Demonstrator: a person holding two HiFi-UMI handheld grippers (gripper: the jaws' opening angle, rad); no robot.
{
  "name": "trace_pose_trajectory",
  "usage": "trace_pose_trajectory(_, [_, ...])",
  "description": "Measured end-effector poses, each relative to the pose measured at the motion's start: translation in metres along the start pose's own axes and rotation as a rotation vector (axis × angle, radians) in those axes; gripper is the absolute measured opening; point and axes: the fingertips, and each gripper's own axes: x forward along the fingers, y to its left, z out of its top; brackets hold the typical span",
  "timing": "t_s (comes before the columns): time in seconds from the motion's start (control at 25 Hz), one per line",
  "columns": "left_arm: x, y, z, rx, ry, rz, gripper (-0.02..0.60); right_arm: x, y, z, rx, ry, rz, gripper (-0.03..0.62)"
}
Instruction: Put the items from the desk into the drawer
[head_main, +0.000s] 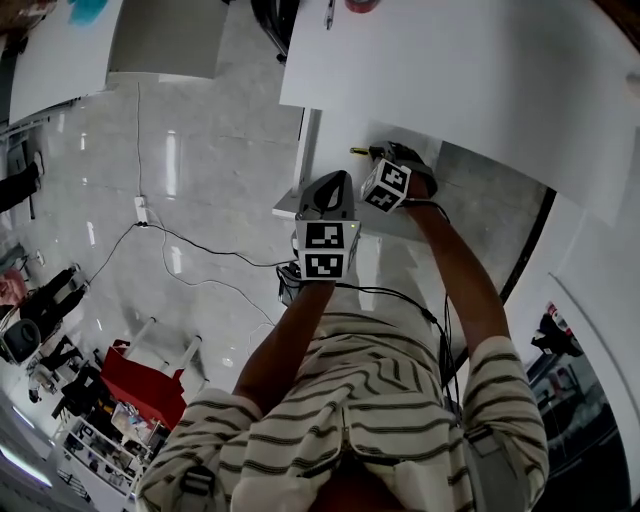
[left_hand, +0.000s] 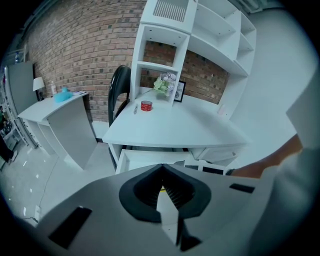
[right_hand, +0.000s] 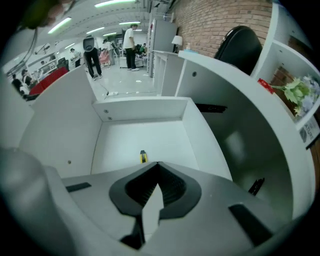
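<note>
Right gripper view, yellow cutter (right_hand: 143, 157) in drawer (right_hand: 142, 109), right gripper (right_hand: 158, 164), left gripper (left_hand: 162, 166), fingers together

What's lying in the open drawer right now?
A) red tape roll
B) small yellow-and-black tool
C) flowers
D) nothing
B: the right gripper view shows a small yellow-and-black tool on the floor of the drawer, while the red tape roll sits on the desk.

The white drawer (right_hand: 145, 135) is standing pulled open below the desk (left_hand: 175, 132). A small yellow-and-black item (right_hand: 143, 156) is lying flat on its floor. A red roll (left_hand: 146, 105) and a pen (left_hand: 135, 108) are resting on the desk, side by side.
</note>
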Motion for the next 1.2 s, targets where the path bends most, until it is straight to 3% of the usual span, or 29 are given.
trace_pose_trajectory(0.24, [-0.007,-0.008,0.011,0.006,-0.024,-0.001,0.005,-0.037,-0.001,0.006,0.087,-0.042,-0.004,0.012])
trace_pose_trajectory(0.56, [-0.019,-0.008,0.026,-0.013,-0.06,0.015,0.005,-0.109,-0.017,0.04,0.466,-0.242,-0.021,0.012])
trace_pose_trajectory(0.96, [-0.045,-0.014,0.065,-0.019,-0.162,0.027,0.005,-0.191,-0.04,0.065,0.686,-0.392,-0.09,0.012])
trace_pose_trajectory(1.2, [-0.066,-0.028,0.101,-0.009,-0.231,0.01,0.005,-0.251,-0.057,0.082,0.744,-0.511,-0.135,0.012])
